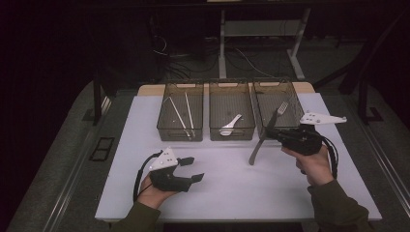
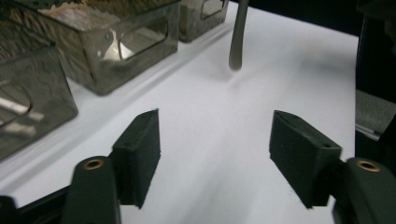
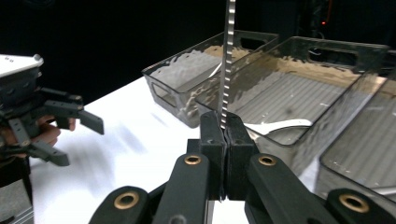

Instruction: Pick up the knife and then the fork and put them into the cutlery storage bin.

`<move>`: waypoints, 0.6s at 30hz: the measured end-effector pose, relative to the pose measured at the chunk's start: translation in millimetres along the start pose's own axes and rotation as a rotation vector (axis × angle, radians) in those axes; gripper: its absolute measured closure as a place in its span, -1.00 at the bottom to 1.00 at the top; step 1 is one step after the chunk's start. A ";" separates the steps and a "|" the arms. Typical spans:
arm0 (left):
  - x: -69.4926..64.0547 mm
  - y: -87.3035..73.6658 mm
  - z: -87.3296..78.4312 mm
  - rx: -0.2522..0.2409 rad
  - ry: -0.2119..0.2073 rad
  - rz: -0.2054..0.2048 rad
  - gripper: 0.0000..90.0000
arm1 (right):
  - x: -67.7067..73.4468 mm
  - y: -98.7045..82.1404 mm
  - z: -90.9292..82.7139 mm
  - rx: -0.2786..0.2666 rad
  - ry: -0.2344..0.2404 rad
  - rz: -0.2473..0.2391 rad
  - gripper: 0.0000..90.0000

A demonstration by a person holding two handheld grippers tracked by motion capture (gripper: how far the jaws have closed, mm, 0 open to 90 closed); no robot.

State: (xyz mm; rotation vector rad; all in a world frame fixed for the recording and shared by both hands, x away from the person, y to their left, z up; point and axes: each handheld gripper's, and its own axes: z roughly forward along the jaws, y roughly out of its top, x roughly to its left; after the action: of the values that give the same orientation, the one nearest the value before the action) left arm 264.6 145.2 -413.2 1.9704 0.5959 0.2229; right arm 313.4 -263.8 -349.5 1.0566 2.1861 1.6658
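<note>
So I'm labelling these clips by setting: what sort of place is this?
Probably a lab or test workshop, not a kitchen: a white table with three clear bins for sorting cutlery, bare desk legs and loose cables behind, in a dark room.

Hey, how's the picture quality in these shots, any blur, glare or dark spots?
High view: white table bright, surroundings nearly black. Left gripper view: jaws sharp, bins and knife handle soft. Right gripper view: left gripper blurred, glints on the clear bin walls, dark background.
</note>
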 end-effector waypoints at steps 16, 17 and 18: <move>7.8 -8.2 4.9 0.017 0.036 -0.033 -0.97 | -38.1 32.6 -31.1 -0.038 -0.131 0.006 0.97; 7.8 -8.2 4.4 0.015 0.039 -0.037 -1.00 | -41.0 36.8 -34.1 -0.042 -0.143 0.006 0.97; 8.3 -8.4 3.6 0.007 0.042 -0.040 -1.00 | -42.7 39.3 -35.9 -0.043 -0.150 0.006 0.97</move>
State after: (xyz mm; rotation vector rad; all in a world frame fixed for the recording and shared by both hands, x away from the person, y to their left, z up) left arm 270.6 149.5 -423.1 1.9632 0.6634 0.2383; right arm 341.1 -314.0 -312.6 1.1386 2.0460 1.5743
